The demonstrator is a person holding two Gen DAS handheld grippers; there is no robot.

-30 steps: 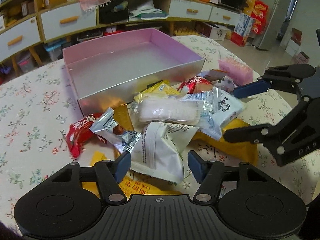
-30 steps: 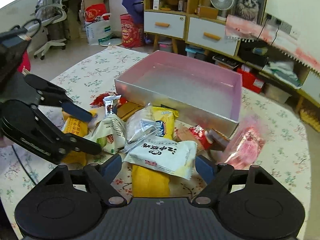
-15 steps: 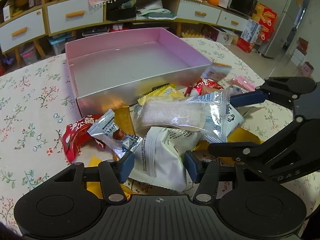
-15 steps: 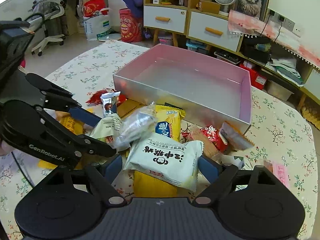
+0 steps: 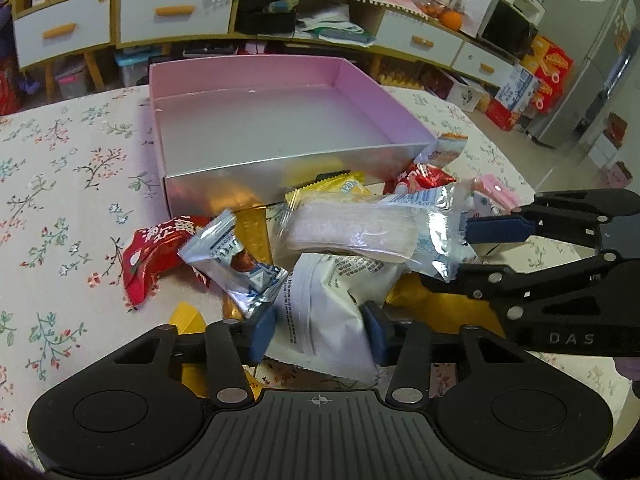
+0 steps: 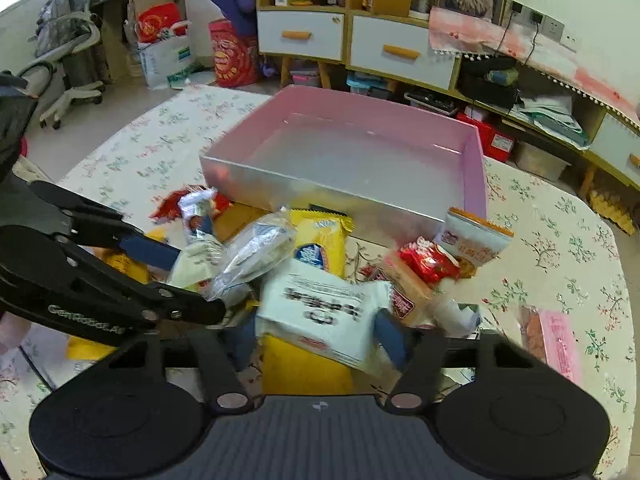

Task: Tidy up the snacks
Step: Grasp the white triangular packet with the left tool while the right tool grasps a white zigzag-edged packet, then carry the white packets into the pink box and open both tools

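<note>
An empty pink box (image 5: 256, 128) with silver walls sits on the floral table, also in the right wrist view (image 6: 360, 148). A pile of snack packets lies in front of it. My left gripper (image 5: 318, 332) is open around the edge of a white packet (image 5: 332, 300). My right gripper (image 6: 316, 338) is open around a white packet with black print (image 6: 320, 304). In the left wrist view the right gripper (image 5: 460, 250) stands at the end of a clear packet (image 5: 360, 228) that lies across the pile. The left gripper shows at the left of the right wrist view (image 6: 184, 276).
A red packet (image 5: 160, 248) and a silver-blue packet (image 5: 236, 256) lie left of the pile. A pink packet (image 6: 552, 340) lies apart at the right. An orange-white packet (image 6: 472, 244) leans near the box corner. Cabinets and clutter stand behind the table.
Both grippers have narrowed and moved in onto the white packets. The pink packet has dropped onto the table at the right. The clear packet has shifted on the pile.
</note>
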